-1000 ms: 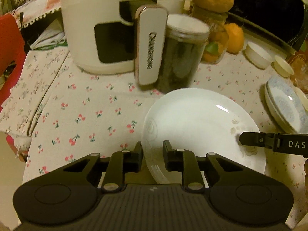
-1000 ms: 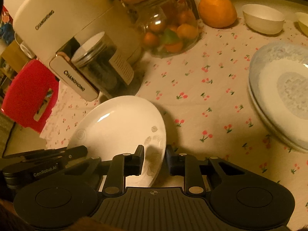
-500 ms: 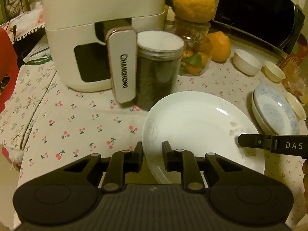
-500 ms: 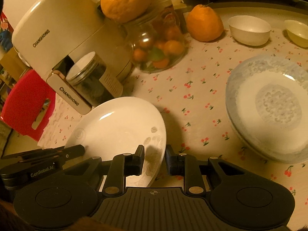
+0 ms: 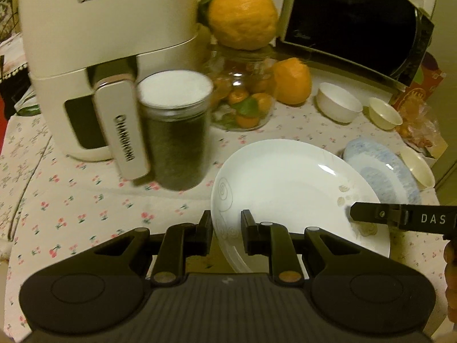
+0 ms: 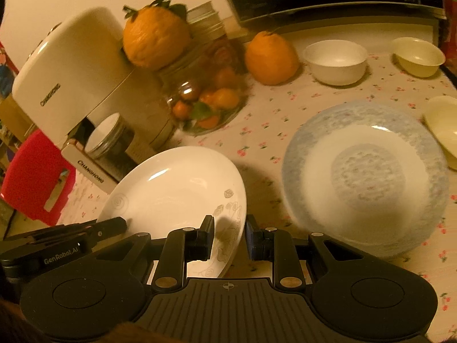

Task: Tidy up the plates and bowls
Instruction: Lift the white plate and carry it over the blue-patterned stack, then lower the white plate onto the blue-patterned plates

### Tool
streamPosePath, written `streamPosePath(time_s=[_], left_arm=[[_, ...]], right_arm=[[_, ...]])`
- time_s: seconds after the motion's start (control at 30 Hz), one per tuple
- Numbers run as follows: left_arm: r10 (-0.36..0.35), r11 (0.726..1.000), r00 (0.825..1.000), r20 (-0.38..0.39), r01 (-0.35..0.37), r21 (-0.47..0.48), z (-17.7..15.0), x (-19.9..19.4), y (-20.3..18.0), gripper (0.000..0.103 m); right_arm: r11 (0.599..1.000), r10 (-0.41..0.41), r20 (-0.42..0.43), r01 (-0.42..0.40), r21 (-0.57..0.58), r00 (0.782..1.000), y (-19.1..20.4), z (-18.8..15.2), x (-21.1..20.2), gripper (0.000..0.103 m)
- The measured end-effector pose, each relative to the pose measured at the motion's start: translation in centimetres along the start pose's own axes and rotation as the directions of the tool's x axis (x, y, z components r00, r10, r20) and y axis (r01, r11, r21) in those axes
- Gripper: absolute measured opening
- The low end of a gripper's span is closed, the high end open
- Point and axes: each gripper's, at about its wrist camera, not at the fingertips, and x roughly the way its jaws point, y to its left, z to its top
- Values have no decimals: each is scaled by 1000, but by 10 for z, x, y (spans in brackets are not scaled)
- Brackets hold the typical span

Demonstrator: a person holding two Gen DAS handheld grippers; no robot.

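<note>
Plate-carrying is the step in hand, judged from both views.

Left wrist view: the left hand-held gripper (image 5: 227, 233) has its two fingers closed narrowly over the near rim of the white plate (image 5: 285, 183), one finger on each face of the rim. The plate appears lifted off the worktop (image 5: 85, 200) and tilted. The right hand-held gripper (image 5: 357, 214) reaches in from the right edge and pinches the plate's opposite rim. Behind the plate stand a cream air fryer (image 5: 94, 57), a dark jar (image 5: 175, 131) with a white lid just beside the fryer's handle, and a glass jar of small oranges (image 5: 242, 103). Farther right lie a blue plate (image 5: 382, 168), a white bowl (image 5: 338, 105) and two cream bowls (image 5: 384, 113) (one partly cut off by the blue plate).

Right wrist view: the right hand-held gripper is clamped on the decorated rim of the white plate, which hangs tilted, near the blue plate but apart from it. The left hand-held gripper shows at the lower left on the far rim.

The likely next move is to carry the white plate rightward, level it above the blue plate, lower it and release both grips together; tilting further risks the rim slipping.
</note>
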Motion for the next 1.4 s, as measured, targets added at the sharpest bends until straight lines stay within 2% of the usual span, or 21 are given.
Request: streamPosePath(time_s=[0.43,0.83,1.4], left_arm=[[-54,998,999,-1,54,41,8,15,-45,18],[-86,996,996,-11,86,35,18,37,-85,18],[-71,995,997,-23,72,64,19,60,-130,18]], right_arm=[[998,-39,43,37,58,998,-46,9,-27,23],[991,-84,59,78,105,995,-87,13,-43,23],[977,-145,53,135,163,988,-127,11,-53,23]])
